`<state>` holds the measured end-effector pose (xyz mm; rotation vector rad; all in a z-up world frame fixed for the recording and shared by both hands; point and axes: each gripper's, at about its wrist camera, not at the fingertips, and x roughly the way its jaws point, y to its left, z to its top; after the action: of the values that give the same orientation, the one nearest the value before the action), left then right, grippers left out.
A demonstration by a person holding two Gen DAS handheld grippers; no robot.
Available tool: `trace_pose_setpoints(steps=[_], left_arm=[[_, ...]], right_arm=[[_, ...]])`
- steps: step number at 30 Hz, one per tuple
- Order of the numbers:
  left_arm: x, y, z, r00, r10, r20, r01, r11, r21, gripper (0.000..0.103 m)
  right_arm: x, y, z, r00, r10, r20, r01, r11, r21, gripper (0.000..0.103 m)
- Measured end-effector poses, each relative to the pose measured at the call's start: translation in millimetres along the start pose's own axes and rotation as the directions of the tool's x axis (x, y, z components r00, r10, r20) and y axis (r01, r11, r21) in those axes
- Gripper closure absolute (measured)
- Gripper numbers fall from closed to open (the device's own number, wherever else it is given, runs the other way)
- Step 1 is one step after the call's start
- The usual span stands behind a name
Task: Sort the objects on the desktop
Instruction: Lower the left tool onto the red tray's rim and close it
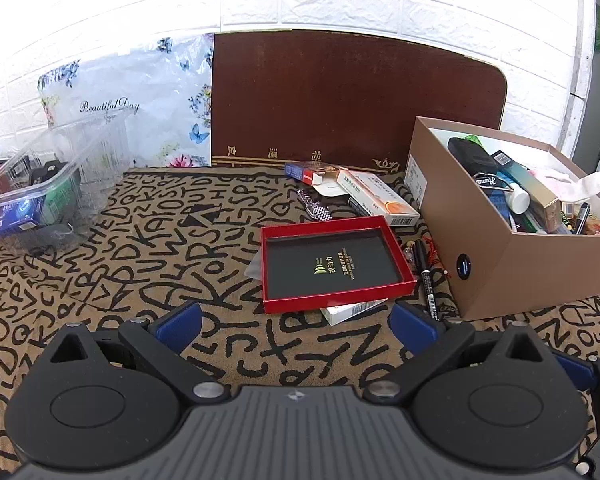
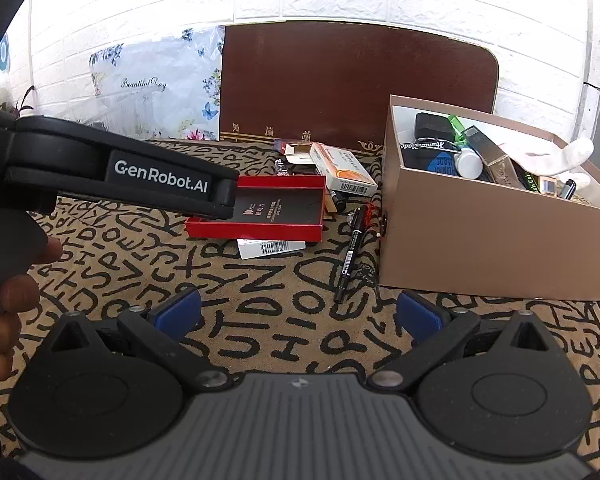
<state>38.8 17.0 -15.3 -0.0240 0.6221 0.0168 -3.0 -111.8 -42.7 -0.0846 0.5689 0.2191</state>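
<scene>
While both claws gape: one red tray (image 1: 332,264), one marker (image 1: 426,276).

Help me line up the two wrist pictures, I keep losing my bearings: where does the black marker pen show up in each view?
Left wrist view: the black marker pen lies right of centre, between the red tray and the brown cardboard box.
Right wrist view: the pen lies just right of centre, again left of the box.
Shared landmark: the red tray, left of the pen in both.
</scene>
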Motion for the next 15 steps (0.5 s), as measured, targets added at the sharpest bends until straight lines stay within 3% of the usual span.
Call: trace_pose_setpoints(steps=[15], left_arm=[[35,20,12,0.998,-0.052,-0.039,0.051,0.998,-0.044,0.000]], right_arm=[[39,7,20,0.997,0.076,0.028,-0.072,0.988,-0.139,0.002]])
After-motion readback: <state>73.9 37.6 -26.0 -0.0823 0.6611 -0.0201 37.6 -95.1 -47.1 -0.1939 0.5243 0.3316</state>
